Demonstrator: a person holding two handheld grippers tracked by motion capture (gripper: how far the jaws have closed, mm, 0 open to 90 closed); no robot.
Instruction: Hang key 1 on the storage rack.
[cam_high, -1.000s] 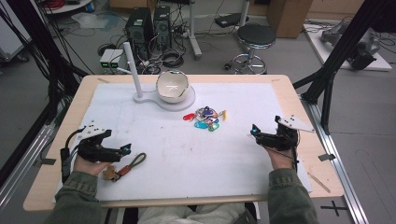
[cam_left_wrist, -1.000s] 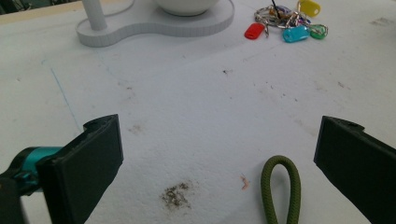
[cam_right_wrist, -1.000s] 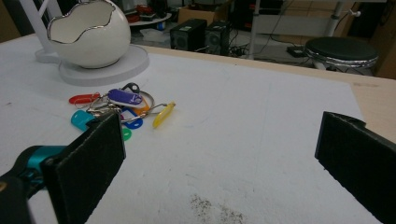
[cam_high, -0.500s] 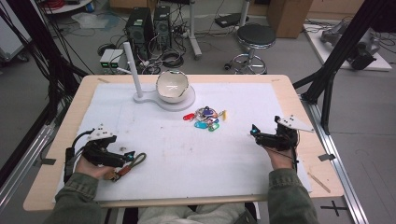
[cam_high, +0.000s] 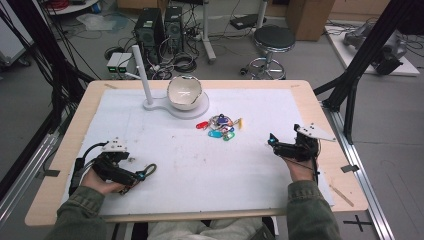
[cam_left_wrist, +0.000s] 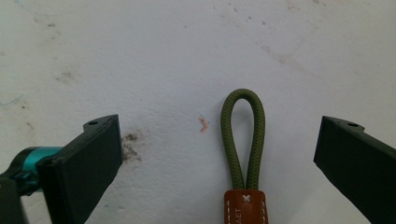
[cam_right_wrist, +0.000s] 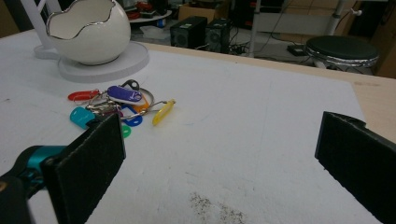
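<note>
An olive green cord loop (cam_left_wrist: 243, 135) with a brown leather tab (cam_left_wrist: 245, 207) lies flat on the white mat. My left gripper (cam_left_wrist: 219, 140) is open, one black jaw on each side of the loop and neither touching it. From above, the left gripper (cam_high: 139, 176) is near the front left of the table, with the loop (cam_high: 150, 169) at its tips. My right gripper (cam_high: 272, 141) is open at the right, holding nothing and pointing toward a bunch of coloured key tags (cam_high: 221, 127). The right gripper (cam_right_wrist: 222, 144) view has the key tags (cam_right_wrist: 116, 105) ahead on the left.
A white egg-shaped bowl (cam_high: 184, 92) sits on a round white base with an upright post (cam_high: 141, 70) at the back of the mat. The wooden table edge (cam_high: 345, 195) frames the mat. A stool and computer cases stand on the floor beyond.
My left gripper has moved toward the table's front edge and turned onto the strap, so the cord loop now lies between its open jaws. The right gripper has stayed put.
</note>
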